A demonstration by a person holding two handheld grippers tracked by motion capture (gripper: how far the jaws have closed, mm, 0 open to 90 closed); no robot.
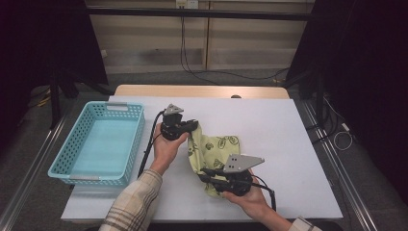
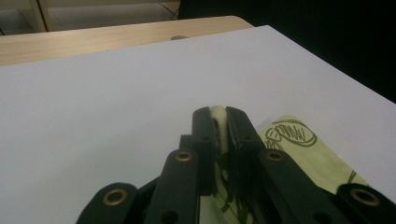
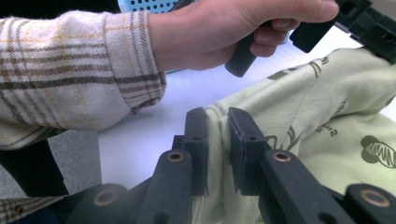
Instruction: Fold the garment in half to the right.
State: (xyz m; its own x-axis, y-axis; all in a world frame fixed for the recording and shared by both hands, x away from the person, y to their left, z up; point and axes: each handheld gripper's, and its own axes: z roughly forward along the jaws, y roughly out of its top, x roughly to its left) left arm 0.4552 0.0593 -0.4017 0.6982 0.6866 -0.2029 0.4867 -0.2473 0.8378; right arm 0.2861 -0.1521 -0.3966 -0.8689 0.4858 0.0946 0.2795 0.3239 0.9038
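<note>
High view: a white table top fills the middle of the frame, and a pale green cloth with dark printed leaf shapes lies bunched a little below its centre. The left gripper sits at the upper left edge of the cloth, held by a hand in a plaid sleeve that comes up from the bottom edge. The right gripper is at the lower part of the cloth, its grey three-cornered plate pointing to the right, with the other hand under it. A light blue basket with a perforated wall stands at the left of the table, well apart from the cloth.

Left gripper view: the two black jaws rise from the bottom centre and stand close together, pinching a thin fold of the cloth that shows pale between their tips. More of the cloth spreads flat at the lower right, on the white table top.

Right gripper view: the jaws at the bottom centre are likewise clamped on an edge of the cloth, which runs up between them and spreads over the right half of the frame. Across the upper part, the plaid sleeve and hand grip the handle of the left gripper, whose jaws I cannot make out here. A strip of the blue basket shows at the top edge.
</note>
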